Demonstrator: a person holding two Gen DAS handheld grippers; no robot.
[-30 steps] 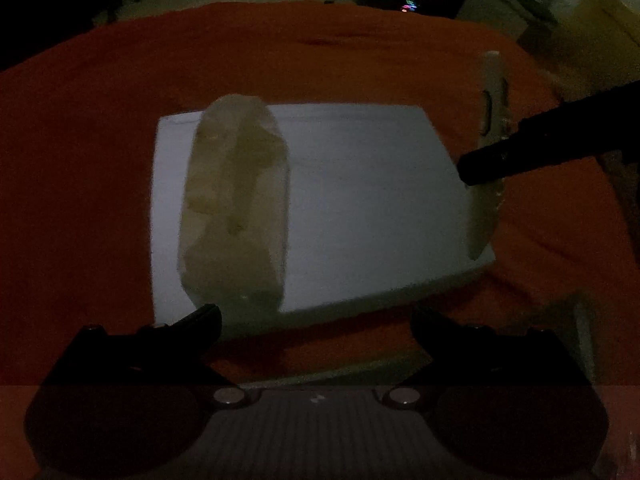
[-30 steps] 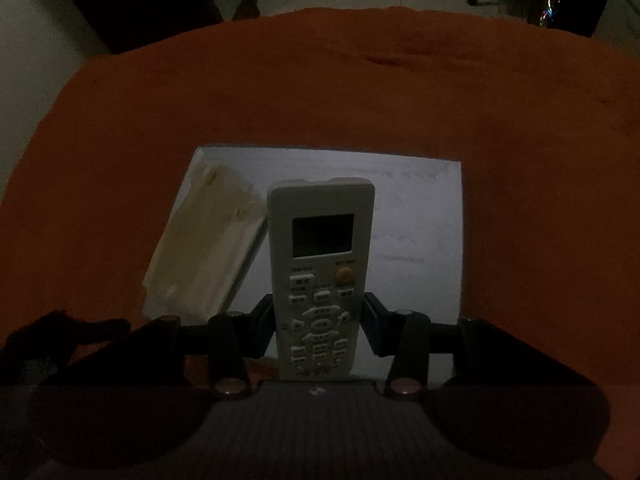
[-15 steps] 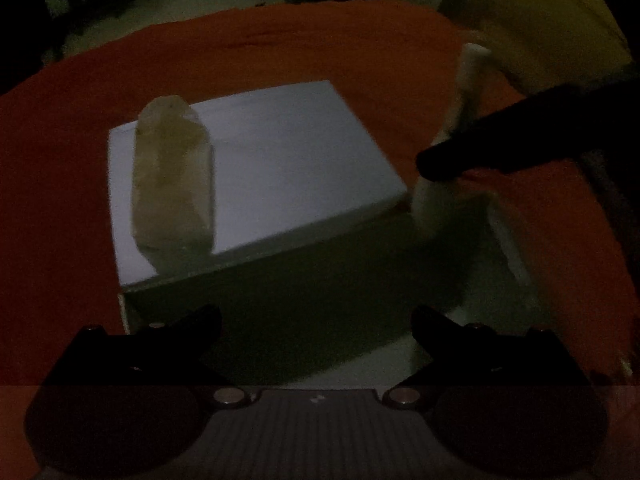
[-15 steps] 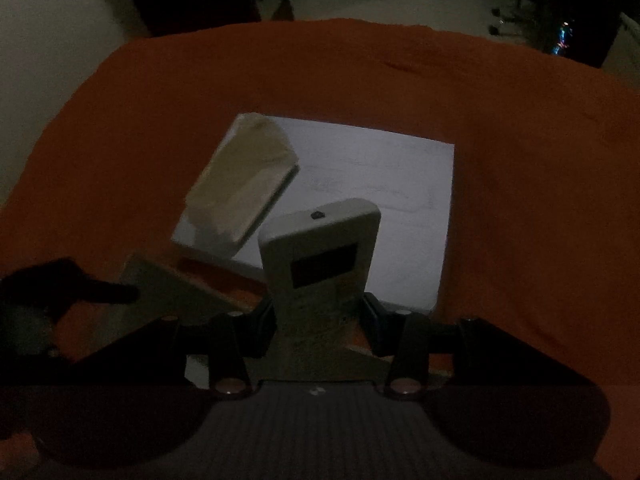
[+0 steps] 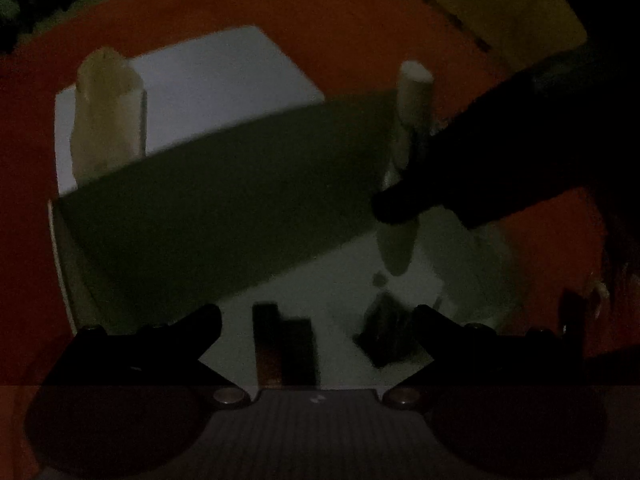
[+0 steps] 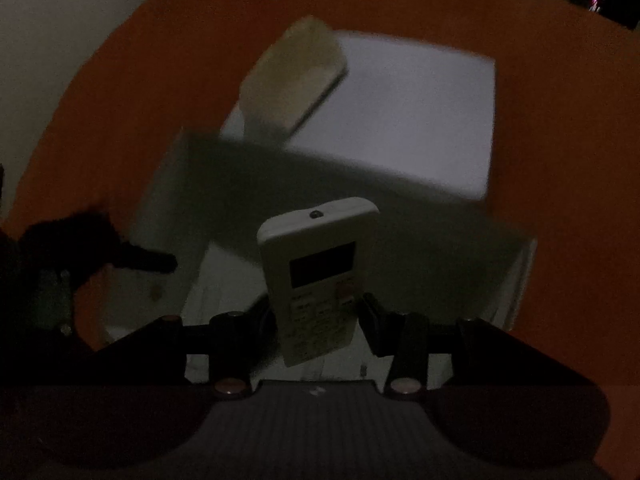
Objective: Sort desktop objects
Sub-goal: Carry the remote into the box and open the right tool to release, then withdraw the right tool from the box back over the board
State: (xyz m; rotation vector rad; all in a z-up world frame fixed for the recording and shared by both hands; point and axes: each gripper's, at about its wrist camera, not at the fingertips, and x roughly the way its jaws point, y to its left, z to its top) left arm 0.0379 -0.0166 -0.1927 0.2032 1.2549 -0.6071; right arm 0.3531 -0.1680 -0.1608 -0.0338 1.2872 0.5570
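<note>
A white box stands on an orange cloth with its lid point(image 5: 200, 80) raised, showing in the right wrist view too point(image 6: 420, 116). A pale tissue pack point(image 5: 106, 116) rests on the lid point(image 6: 296, 76). The box's inside point(image 5: 320, 280) holds small dark items point(image 5: 284, 344). My right gripper point(image 6: 318, 312) is shut on a white remote control point(image 6: 320, 276), held tilted over the open box; the remote shows edge-on in the left wrist view point(image 5: 408, 128). My left gripper point(image 5: 318, 328) is open and empty at the box's front edge.
The orange cloth point(image 6: 560, 120) covers the table around the box. A yellowish bag point(image 5: 500, 4) sits at the far right. The right gripper's dark body point(image 5: 500, 152) reaches in from the right. The left gripper's finger point(image 6: 140, 258) shows at the box's left.
The box lid has swung up and back, carrying the tissue pack, and the inside is now exposed. The right gripper has brought the remote down over the opening.
</note>
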